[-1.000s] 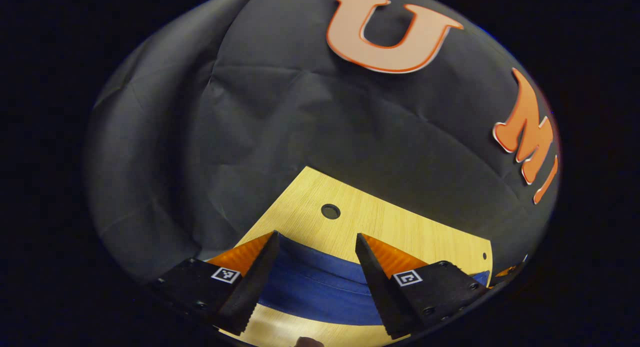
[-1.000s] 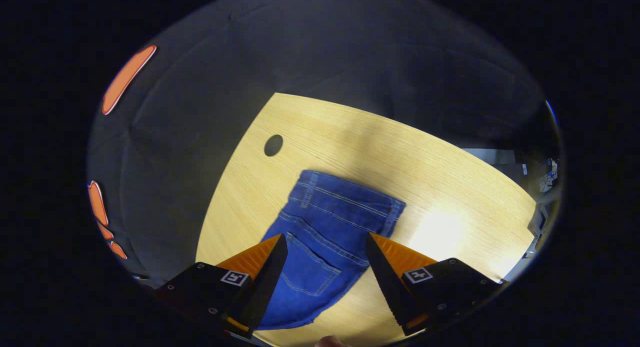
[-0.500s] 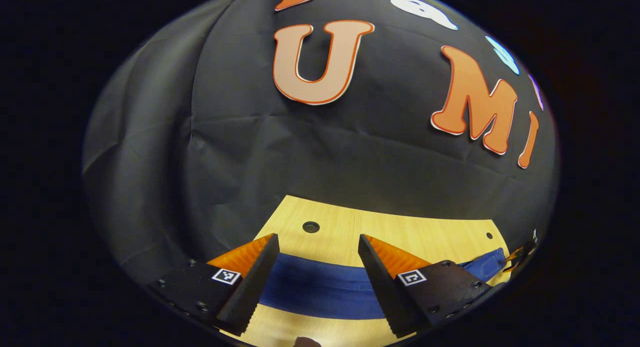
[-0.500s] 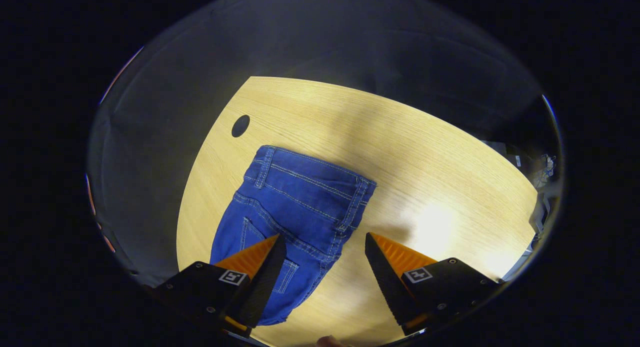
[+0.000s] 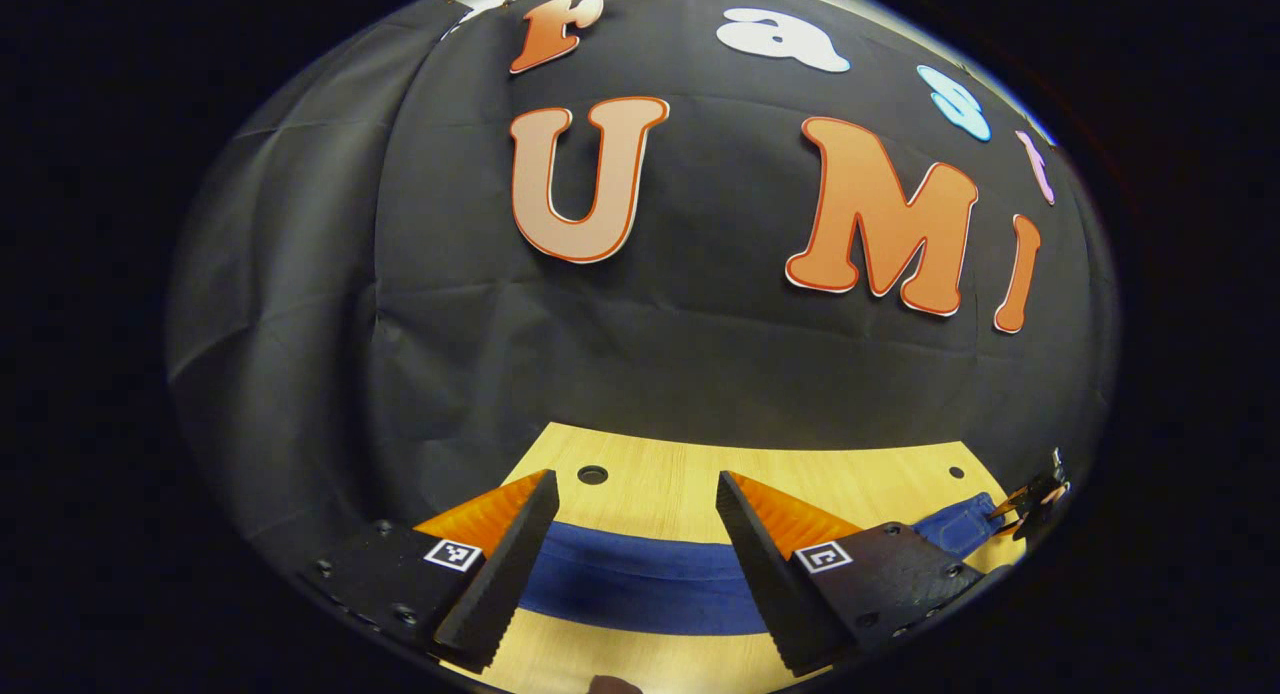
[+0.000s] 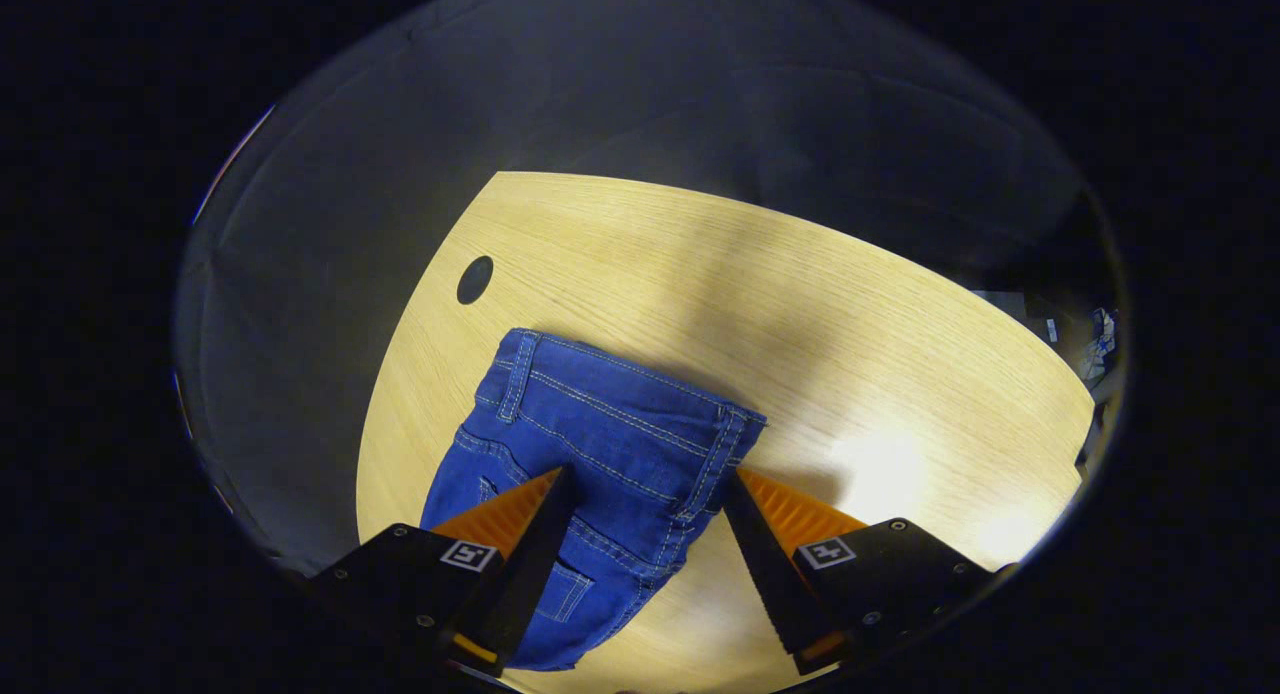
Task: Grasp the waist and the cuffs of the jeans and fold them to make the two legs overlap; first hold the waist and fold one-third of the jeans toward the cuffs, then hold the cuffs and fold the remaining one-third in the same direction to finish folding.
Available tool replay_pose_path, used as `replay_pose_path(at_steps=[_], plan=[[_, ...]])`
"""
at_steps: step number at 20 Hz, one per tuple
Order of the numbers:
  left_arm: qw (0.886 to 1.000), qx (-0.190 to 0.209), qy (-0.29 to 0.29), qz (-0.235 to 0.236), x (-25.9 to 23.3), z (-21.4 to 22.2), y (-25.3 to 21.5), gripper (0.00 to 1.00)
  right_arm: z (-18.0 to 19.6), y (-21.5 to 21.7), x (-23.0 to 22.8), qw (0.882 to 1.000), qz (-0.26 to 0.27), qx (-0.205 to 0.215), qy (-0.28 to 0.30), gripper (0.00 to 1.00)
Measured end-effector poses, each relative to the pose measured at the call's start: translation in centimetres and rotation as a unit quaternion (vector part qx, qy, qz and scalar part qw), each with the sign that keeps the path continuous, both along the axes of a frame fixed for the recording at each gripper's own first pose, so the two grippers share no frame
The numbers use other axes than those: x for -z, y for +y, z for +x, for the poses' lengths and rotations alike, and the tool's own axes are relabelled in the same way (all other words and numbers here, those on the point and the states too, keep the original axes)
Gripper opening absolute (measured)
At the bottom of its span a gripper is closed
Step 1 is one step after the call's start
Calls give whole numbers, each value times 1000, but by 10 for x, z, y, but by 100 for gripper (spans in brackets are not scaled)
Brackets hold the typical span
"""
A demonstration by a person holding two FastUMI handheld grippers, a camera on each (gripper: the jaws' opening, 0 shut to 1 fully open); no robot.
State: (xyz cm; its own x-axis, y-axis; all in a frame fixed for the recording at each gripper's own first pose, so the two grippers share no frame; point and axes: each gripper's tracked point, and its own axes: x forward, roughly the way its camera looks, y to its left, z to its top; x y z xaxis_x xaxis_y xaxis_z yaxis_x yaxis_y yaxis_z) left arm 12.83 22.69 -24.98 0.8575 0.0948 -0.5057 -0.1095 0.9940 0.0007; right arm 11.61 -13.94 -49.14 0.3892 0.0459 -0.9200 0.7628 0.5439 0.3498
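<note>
The blue jeans (image 6: pixel 600 424) lie flat on the wooden table (image 6: pixel 800 304), waistband at the far end and a back pocket nearer the camera. My right gripper (image 6: pixel 645 479) hovers open over the waist end, its fingers straddling the denim near the right waist corner. In the left gripper view the jeans (image 5: pixel 630 584) run as a blue band across the table (image 5: pixel 650 464). My left gripper (image 5: pixel 635 479) is open above that band, nothing between its fingers. The right gripper (image 5: pixel 1030 499) appears small at the far right, by the jeans' end.
A round cable hole (image 6: pixel 475 279) sits in the table near the waistband's left corner, also seen as the hole (image 5: pixel 592 474) in the left gripper view. The black cloth wall (image 5: pixel 650 324) stands right behind the table's far edge. Clutter (image 6: pixel 1090 334) lies beyond the table's right edge.
The left gripper has tilted upward, so more wall and less table show. The right gripper has shifted to bring the waist end between its fingers. Both stayed open.
</note>
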Motion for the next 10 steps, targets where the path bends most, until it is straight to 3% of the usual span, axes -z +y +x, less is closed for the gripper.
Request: replay_pose_path(at_steps=[2,5,6,7,10], plan=[[1000,-5,6,-6,5,-9,-8,98,-1,-6,2,1000,-24,-3,-4,80],[1000,-4,21,-7,17,-22,-15,98,6,2,5,999,-29,-2,-18,35],[1000,-2,22,-6,17,-24,-17,98,4,4,0,1000,-23,1,-16,33],[1000,-1,22,-6,18,-26,-19,98,5,4,-5,1000,-24,10,-12,17],[1000,3,20,-10,16,-30,-24,98,12,7,-17,998,-50,-24,-29,17]])
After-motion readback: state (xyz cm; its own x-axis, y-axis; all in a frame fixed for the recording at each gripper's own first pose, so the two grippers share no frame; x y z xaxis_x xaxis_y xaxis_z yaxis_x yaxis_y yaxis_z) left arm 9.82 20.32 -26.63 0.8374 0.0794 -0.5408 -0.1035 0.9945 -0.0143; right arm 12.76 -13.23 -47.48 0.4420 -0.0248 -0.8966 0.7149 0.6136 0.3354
